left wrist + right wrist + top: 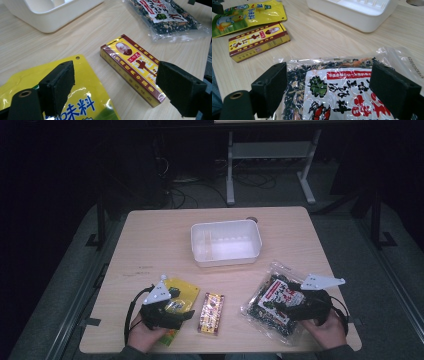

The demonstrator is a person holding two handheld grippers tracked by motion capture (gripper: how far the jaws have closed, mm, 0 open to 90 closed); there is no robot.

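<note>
— Left gripper (187, 314) spread over yellow pouch (82, 82), near edge, beside red-and-yellow box (133, 68). Right?
— Right gripper (276, 304) spread above clear seaweed bag (342, 90). Best pinched at the edge, lifted level toward white tub (226, 242).

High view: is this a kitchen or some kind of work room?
Probably a lab or workshop, not a kitchen: a plain wooden table on grey carpet, tangled cables on the floor behind, and metal desk legs.

a square, pale wood-grain table (150, 245) carries four things — a yellow foil sachet (181, 292) under the left tongs (190, 314), a yellow-and-maroon carton (211, 313) between both tongs, a clear dried-mix bag (272, 302) under the right tongs (278, 306), a white plastic tub (226, 242) beyond them.
</note>
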